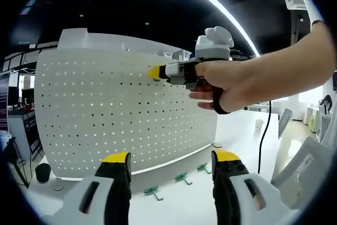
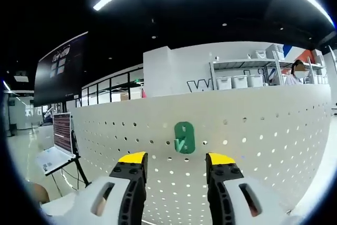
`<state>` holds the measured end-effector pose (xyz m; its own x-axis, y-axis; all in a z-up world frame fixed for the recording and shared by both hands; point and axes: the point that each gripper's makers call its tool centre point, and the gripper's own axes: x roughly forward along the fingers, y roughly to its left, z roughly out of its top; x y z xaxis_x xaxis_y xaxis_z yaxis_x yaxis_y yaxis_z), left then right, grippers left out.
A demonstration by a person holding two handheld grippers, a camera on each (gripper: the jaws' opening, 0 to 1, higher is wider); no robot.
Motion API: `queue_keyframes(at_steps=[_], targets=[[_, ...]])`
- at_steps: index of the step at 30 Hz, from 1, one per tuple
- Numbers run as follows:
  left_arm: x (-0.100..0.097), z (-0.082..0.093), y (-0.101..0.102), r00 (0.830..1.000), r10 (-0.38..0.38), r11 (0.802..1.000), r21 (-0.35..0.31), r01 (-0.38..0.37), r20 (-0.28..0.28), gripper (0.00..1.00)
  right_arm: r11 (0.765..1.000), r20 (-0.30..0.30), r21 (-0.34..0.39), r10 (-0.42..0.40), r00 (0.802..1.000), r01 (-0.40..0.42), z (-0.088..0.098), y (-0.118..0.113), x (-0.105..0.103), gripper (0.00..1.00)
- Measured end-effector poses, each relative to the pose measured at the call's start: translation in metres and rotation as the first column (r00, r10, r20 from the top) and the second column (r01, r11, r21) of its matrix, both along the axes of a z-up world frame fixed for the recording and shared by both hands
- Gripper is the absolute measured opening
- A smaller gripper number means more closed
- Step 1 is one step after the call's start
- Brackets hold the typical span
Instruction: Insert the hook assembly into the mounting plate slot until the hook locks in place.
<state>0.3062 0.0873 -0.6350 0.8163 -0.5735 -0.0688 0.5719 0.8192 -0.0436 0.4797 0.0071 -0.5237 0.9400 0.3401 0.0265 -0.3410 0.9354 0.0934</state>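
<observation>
Sitting on the pegboard (image 2: 263,130), green hook (image 2: 184,137) just beyond parted fingers (image 2: 132,168)

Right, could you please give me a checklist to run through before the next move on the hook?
1. Green plastic hook sits on the white perforated mounting plate: ok.
2. Hook locked in its slot: cannot tell.
3. Right tongs open, not gripping the hook: ok.
4. Left tongs open and empty: ok.
5. Three spare green hooks in view on the white table: ok.
</observation>
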Motion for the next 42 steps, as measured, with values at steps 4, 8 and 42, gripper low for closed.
queue_keyframes(at_steps=[4, 8, 42], targets=[[0.001, 0.000, -0.003, 1.000, -0.003, 1.000, -0.003, 0.003, 0.000, 0.64, 0.998, -0.014, 0.039, 0.044, 0.999, -0.044, -0.002, -0.005, -0.003, 0.40], [0.001, 0.001, -0.006, 1.000, -0.010, 1.000, -0.001, 0.010, 0.003, 0.64, 0.996, -0.016, 0.068, 0.064, 0.998, -0.063, -0.001, -0.009, -0.003, 0.41], [0.002, 0.006, -0.003, 1.000, -0.007, 1.000, -0.005, 0.007, 0.011, 0.65, 0.956, 0.029, -0.128, 0.268, 0.963, -0.262, -0.016, -0.024, -0.051, 0.45]])
